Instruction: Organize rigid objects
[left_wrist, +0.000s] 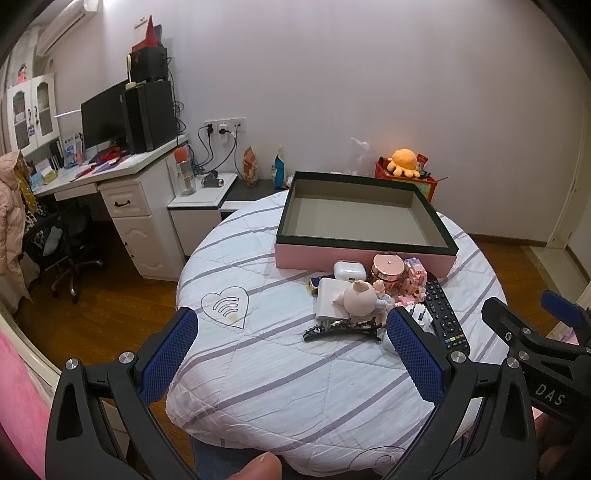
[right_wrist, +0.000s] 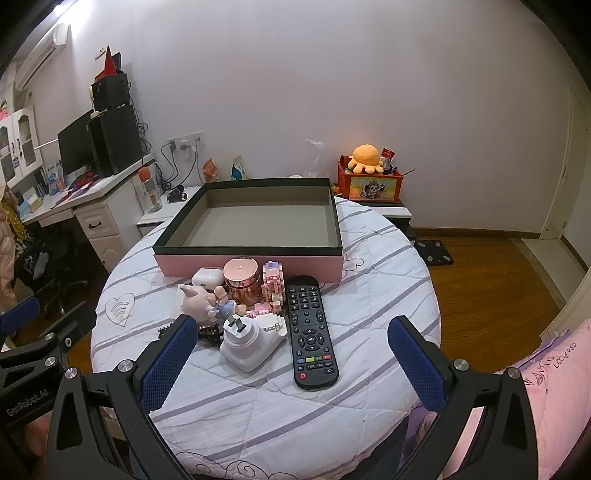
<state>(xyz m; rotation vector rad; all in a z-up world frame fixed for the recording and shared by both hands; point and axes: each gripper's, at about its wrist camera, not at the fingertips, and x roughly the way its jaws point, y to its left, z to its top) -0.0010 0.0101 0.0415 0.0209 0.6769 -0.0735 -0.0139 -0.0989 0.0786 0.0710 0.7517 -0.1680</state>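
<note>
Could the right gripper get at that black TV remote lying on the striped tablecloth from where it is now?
Probably yes. The right gripper is open, and the black TV remote lies flat just ahead between its fingers, top uncovered; only the white plug adapter sits close on one side.

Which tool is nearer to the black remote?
Right. The remote lies straight ahead between the open fingers of the right tool, close in front. From the left tool, the remote sits off beyond its right finger.
</note>
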